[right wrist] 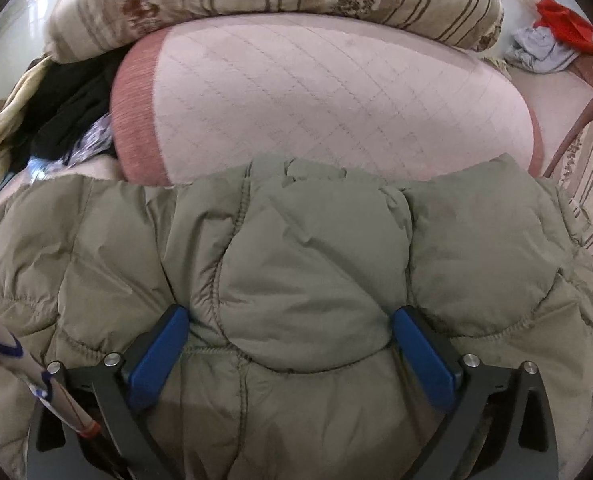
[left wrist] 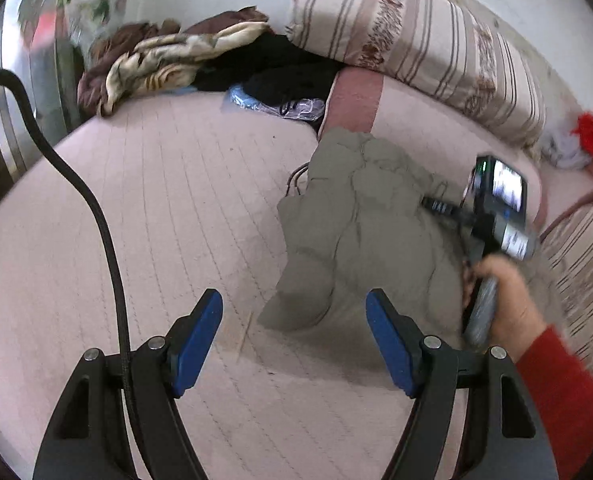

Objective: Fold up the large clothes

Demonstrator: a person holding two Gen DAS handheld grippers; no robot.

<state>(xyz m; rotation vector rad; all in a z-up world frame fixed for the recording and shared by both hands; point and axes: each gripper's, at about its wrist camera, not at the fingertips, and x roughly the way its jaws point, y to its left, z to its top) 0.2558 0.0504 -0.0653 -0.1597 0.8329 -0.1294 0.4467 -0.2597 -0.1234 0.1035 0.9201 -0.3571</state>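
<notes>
Jacket (right wrist: pixel 296 280), one puffy olive piece, lies bunched near the bed's (left wrist: pixel 156 200) right edge, just short of the quilted pillow (right wrist: pixel 316 100) at the head, not yet folded. The right gripper (right wrist: pixel 290 344) hangs over it with jaws spread wide, a padded bulge rising between the blue pads (right wrist: pixel 158 356) (whether they press the fabric cannot be told, and nothing looks pinched), probably lining up a first bite on the bulk. The left gripper (left wrist: pixel 294 336) stands spread and empty above bare quilted cover near the jacket's lower left corner, likely waiting to take an edge. Count: two grippers, one jacket to fold, one quilted pillow, one striped bolster (left wrist: pixel 416 40) behind it, and a heap of other clothes (left wrist: pixel 176 56) at the far left corner. A hand (left wrist: pixel 504 292) in a red sleeve grips the right tool.
</notes>
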